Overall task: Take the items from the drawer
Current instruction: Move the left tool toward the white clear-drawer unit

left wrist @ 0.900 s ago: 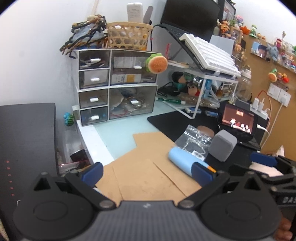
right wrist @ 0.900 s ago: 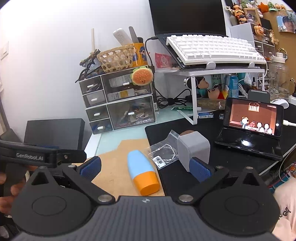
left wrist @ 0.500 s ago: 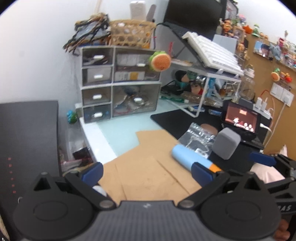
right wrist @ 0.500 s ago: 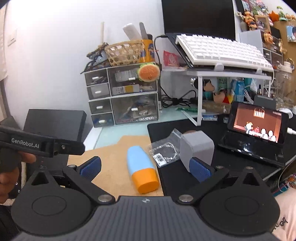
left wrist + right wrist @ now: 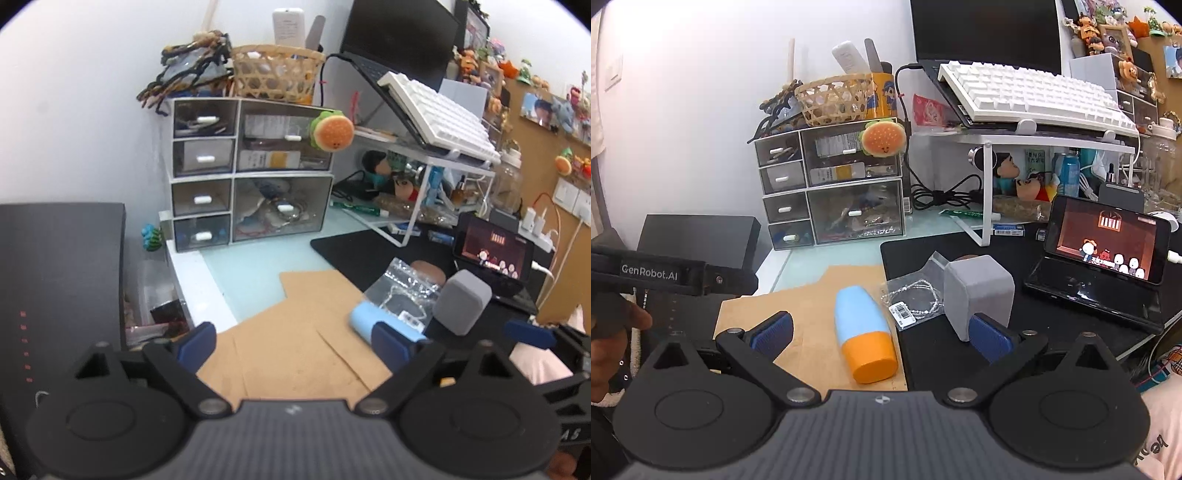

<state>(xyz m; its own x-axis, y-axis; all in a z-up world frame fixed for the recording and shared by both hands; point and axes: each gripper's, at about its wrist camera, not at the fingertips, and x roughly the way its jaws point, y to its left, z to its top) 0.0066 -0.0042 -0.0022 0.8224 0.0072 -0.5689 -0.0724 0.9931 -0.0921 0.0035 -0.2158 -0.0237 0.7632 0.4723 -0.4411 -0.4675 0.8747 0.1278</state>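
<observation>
Drawers in the clear drawer organizer (image 5: 831, 184) at the far left of your desk all look shut. Your left gripper (image 5: 291, 341) and right gripper (image 5: 881, 332) both hang wide, holding nothing, over the cardboard (image 5: 295, 332) by the blue-and-orange bottle (image 5: 864, 332).

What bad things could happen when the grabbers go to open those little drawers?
The burger toy hangs by the top big drawer's handle, so a reaching gripper might bump it or snag it. The basket and tangled cords sit on top of the drawer unit; a hard pull could shake them down. The blue and orange bottle and the grey block lie in the way and may get knocked.
</observation>
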